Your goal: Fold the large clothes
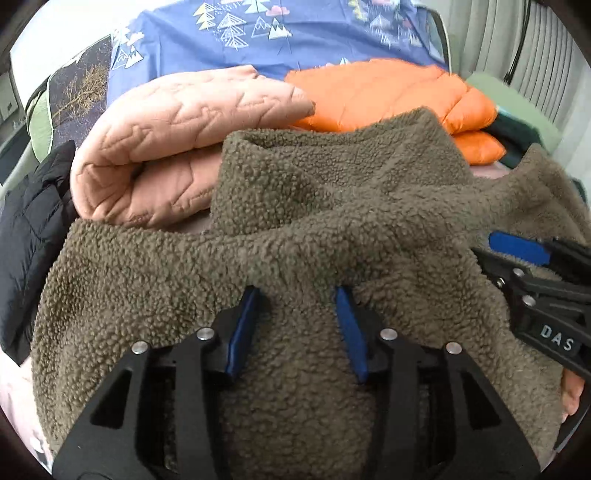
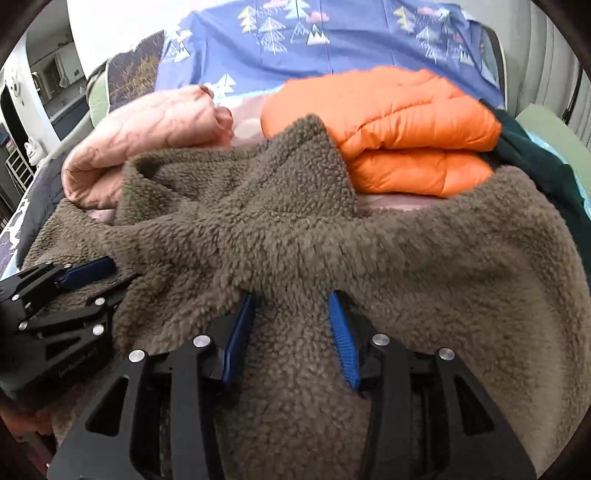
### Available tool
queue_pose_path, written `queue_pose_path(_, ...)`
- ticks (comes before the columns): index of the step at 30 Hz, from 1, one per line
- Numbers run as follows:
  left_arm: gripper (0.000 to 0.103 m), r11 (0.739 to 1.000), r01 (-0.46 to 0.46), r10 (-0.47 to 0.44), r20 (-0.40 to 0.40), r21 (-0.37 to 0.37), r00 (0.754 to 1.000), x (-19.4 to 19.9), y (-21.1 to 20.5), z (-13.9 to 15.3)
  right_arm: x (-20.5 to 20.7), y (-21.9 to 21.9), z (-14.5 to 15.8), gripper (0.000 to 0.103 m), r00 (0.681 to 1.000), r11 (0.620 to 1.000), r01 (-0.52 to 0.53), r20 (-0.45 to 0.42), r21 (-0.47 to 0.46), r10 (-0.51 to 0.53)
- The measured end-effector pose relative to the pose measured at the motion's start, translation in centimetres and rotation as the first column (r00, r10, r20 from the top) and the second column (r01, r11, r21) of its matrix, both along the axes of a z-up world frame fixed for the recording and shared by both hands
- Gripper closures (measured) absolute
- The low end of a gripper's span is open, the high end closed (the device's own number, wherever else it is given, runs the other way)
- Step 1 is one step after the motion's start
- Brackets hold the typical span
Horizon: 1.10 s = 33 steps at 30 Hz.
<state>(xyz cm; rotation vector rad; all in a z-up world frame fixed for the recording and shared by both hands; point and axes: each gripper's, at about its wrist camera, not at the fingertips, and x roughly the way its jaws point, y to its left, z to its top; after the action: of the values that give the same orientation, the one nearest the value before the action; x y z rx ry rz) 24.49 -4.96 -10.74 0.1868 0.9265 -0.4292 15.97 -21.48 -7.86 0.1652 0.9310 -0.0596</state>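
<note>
A large brown fleece garment (image 1: pixel 332 206) lies bunched on the bed and also fills the right wrist view (image 2: pixel 406 240). My left gripper (image 1: pixel 298 295) has its jaws apart with a thick ridge of the fleece between the blue pads. My right gripper (image 2: pixel 291 301) likewise has its jaws apart around a fold of the fleece. The right gripper shows at the right edge of the left wrist view (image 1: pixel 517 258); the left gripper shows at the left of the right wrist view (image 2: pixel 85 277). Whether the pads press the cloth cannot be told.
A folded pink quilted jacket (image 1: pixel 177 144) and a folded orange puffer jacket (image 1: pixel 399 96) lie behind the fleece. A black jacket (image 1: pixel 29 236) lies at the left. A dark green garment (image 2: pixel 535 155) lies at the right. A blue tree-print sheet (image 1: pixel 258 33) covers the back.
</note>
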Motion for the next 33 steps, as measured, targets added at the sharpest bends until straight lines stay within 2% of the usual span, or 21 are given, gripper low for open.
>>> queue_pose_path(3,0.055,0.998,-0.022,0.022,0.006,-0.062,1.000,-1.9,1.8,1.8,-4.8,0.3,2.6,0.059,0.996,0.998,-0.028,0.088,0.059,0.023)
queue_pose_path(6,0.048,0.998,0.000,0.004,0.058,-0.068,0.998,-4.6,2.5,3.4,-9.2,1.9,3.5,0.059,0.986,0.993,-0.099,0.142,0.064,0.089)
queue_pose_path(8,0.040,0.999,0.022,-0.018,0.073,-0.046,0.997,-5.3,2.6,3.2,-10.4,3.3,0.9,0.057,0.993,0.995,-0.100,0.062,0.028,0.098)
queue_pose_path(9,0.040,1.000,0.024,-0.023,0.076,-0.019,0.997,-5.8,2.1,2.2,-10.7,4.0,-0.6,0.057,0.992,0.994,-0.106,0.065,-0.019,0.107)
queue_pose_path(11,0.038,0.999,0.030,-0.033,0.101,0.028,0.994,-5.7,1.6,0.9,-11.9,5.7,-0.8,0.057,0.985,0.983,-0.123,0.100,-0.136,0.138)
queue_pose_path(12,0.038,0.999,0.031,-0.035,0.125,0.033,0.991,-6.0,1.7,0.7,-12.4,5.9,0.1,0.057,0.989,0.986,-0.104,0.094,-0.132,0.117)
queue_pose_path(14,0.040,0.999,0.034,-0.035,0.144,0.008,0.989,-7.1,2.4,1.9,-13.7,5.6,1.8,0.057,0.991,0.996,-0.089,0.096,-0.028,0.092)
queue_pose_path(16,0.040,0.998,0.026,-0.019,0.141,-0.052,0.990,-8.5,3.8,2.9,-15.3,5.8,3.4,0.057,0.979,0.985,-0.155,0.142,0.074,0.144)
queue_pose_path(17,0.040,0.995,0.026,-0.011,0.152,-0.092,0.988,-9.4,4.9,3.6,-16.1,6.4,4.1,0.057,0.969,0.980,-0.186,0.179,0.066,0.172)
queue_pose_path(19,0.038,0.993,-0.014,0.036,0.191,-0.115,0.981,-10.6,6.9,4.6,-17.3,7.7,4.1,0.057,0.952,0.976,-0.217,0.224,0.020,0.207)
queue_pose_path(20,0.037,0.992,-0.048,0.071,0.212,-0.114,0.975,-11.1,8.1,4.8,-17.1,8.2,2.7,0.057,0.961,0.974,-0.223,0.172,0.025,0.216)
queue_pose_path(21,0.036,0.989,-0.084,0.109,0.222,-0.118,0.969,-11.5,9.4,4.8,-16.3,8.7,0.6,0.056,0.973,0.973,-0.220,0.080,0.067,0.215)
queue_pose_path(22,0.035,0.985,-0.112,0.139,0.214,-0.133,0.967,-11.7,10.8,4.5,-16.2,8.7,-1.3,0.056,0.980,0.977,-0.192,0.066,0.096,0.187)
queue_pose_path(23,0.034,0.980,-0.135,0.163,0.193,-0.148,0.968,-11.8,11.9,4.0,-16.6,9.2,-1.2,0.056,0.977,0.979,-0.196,0.093,0.059,0.190)
queue_pose_path(24,0.034,0.973,-0.164,0.190,0.159,-0.164,0.969,-11.5,13.3,3.3,-16.7,9.5,-0.6,0.056,0.977,0.979,-0.201,0.081,0.033,0.198)
queue_pose_path(27,0.031,0.957,-0.209,0.231,0.093,-0.199,0.969,-11.7,16.0,1.7,-15.8,8.6,1.9,0.057,0.989,0.980,-0.149,0.020,0.131,0.147)
queue_pose_path(29,0.030,0.952,-0.199,0.223,0.086,-0.231,0.971,-12.2,17.0,1.3,-15.1,8.3,4.3,0.061,0.990,0.978,-0.128,0.079,0.162,0.116)
queue_pose_path(30,0.030,0.956,-0.190,0.215,0.095,-0.223,0.972,-12.2,16.9,1.3,-14.7,8.7,5.3,0.061,0.985,0.982,-0.133,0.128,0.136,0.116)
queue_pose_path(31,0.030,0.960,-0.185,0.209,0.100,-0.212,0.973,-12.1,16.8,1.2,-13.6,9.6,5.6,0.061,0.982,0.989,-0.129,0.145,0.066,0.118)
queue_pose_path(32,0.029,0.964,-0.177,0.199,0.095,-0.200,0.975,-12.1,16.5,0.9,-12.4,10.0,4.5,0.061,0.987,0.992,-0.124,0.102,0.022,0.121)
queue_pose_path(33,0.029,0.966,-0.172,0.190,0.081,-0.194,0.978,-12.0,16.2,0.6,-10.6,10.1,2.0,0.061,0.993,0.993,-0.118,-0.009,0.019,0.118)
